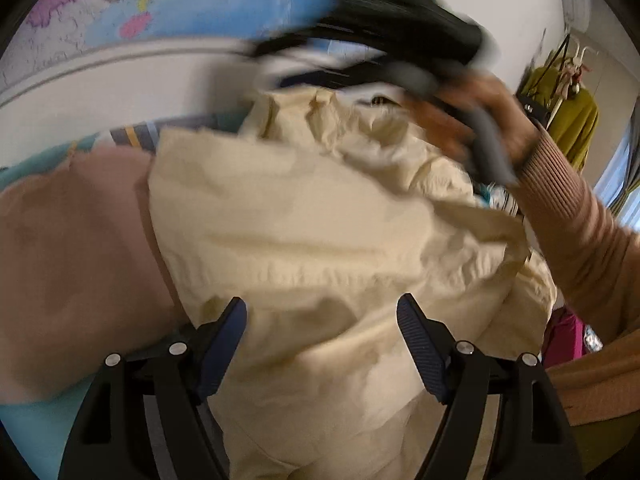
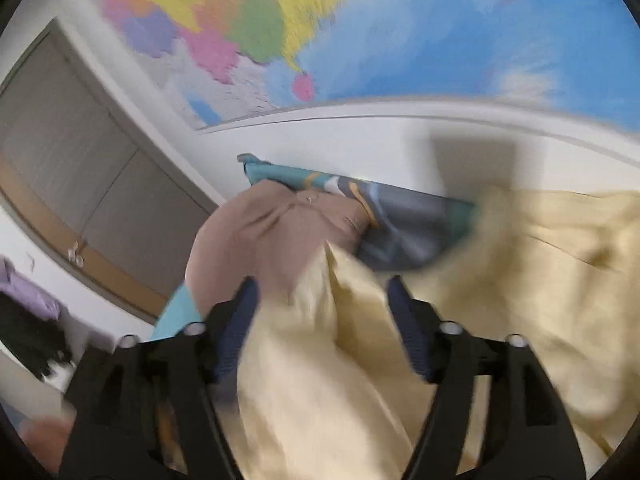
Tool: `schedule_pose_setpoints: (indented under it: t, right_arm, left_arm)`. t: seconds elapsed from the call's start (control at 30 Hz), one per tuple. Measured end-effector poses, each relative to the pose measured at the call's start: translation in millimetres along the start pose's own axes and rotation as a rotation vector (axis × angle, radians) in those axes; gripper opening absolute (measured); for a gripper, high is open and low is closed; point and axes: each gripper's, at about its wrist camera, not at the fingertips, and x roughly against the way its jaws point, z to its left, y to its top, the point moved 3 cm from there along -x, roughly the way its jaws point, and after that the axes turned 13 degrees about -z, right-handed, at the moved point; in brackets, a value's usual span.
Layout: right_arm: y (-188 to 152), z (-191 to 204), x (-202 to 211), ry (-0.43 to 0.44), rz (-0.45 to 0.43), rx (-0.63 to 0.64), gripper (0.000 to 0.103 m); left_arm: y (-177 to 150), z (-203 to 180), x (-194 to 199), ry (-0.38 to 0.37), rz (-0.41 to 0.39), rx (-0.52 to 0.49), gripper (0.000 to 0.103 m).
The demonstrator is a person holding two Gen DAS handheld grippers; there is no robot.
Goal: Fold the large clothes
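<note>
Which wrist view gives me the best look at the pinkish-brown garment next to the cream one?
The right wrist view: the pinkish-brown garment sits near centre, bunched, with a snap button visible, partly under the cream garment. The left wrist view shows it only as a blurred mass at the left edge.

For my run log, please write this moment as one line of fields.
garment: cream garment crumpled, unfolded | left gripper: open above it | right gripper: open, cloth between jaws, ungripped | beside: pinkish-brown garment
</note>
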Motion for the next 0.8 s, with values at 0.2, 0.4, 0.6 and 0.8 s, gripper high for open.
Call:
schedule_pose_setpoints:
  t: [0.2,0.4,0.6,0.8]
  right_arm:
    - [-71,-28,131,-0.224,-0.036,0.031,0.089]
    - [-172,-45,208,-0.206,-0.003,-0.123,0.095]
    - [-212,-37,198,-0.218,0.031,-0.064,0.057]
    - [-153,-16,246,-0.280,-0.250,0.036,0.030]
  left_arm:
    - [24,-1,-16,0.030,-0.007,-0.036,0.075]
    - [45,14,-39,0.063,0.015,-0.018,0.075]
    - [52,21,-59,0.092,0.033,0.020,0.075]
    - [62,14,-54,0.153,0.011,0.001,0.075]
